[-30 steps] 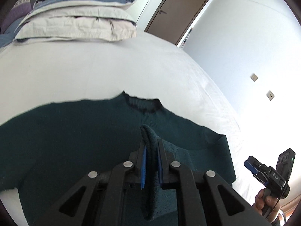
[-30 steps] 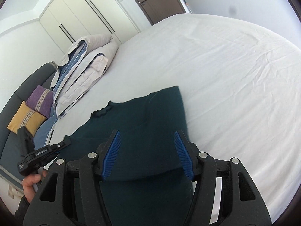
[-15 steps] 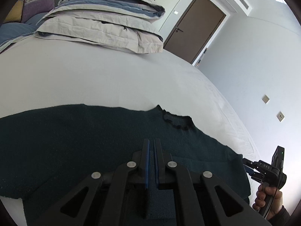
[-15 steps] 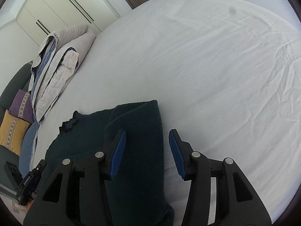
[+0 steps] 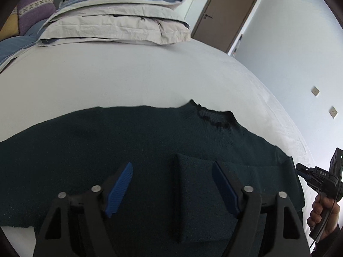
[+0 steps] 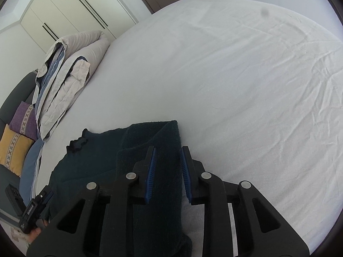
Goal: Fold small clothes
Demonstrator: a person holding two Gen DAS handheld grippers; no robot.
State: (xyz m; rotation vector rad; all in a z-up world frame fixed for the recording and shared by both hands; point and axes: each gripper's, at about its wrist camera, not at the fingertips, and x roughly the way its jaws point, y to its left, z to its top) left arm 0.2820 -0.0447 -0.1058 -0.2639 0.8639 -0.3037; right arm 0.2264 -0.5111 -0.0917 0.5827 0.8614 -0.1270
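Note:
A dark green knit sweater [image 5: 128, 145] lies flat on the white bed, collar [image 5: 212, 117] toward the far side. Its right sleeve [image 5: 193, 192] lies folded across the body. My left gripper [image 5: 172, 171] is open just above that sleeve and holds nothing. In the right wrist view the sweater [image 6: 96, 158] lies at the lower left, with its folded right edge [image 6: 167, 171] between the blue pads of my right gripper [image 6: 167, 156]. The jaws are partly closed around this fold with narrow gaps on both sides. The right gripper also shows in the left wrist view [image 5: 315, 175].
A stack of folded grey and blue bedding [image 5: 120, 19] lies at the head of the bed. Purple [image 6: 22, 117] and yellow [image 6: 12, 150] cushions sit on a sofa at the left. White sheet [image 6: 235, 75] stretches to the right. A brown door [image 5: 225, 15] stands beyond.
My left gripper has opened and let go of the sleeve, which now lies on the sweater's body. My right gripper has narrowed and moved over the sweater's folded right edge.

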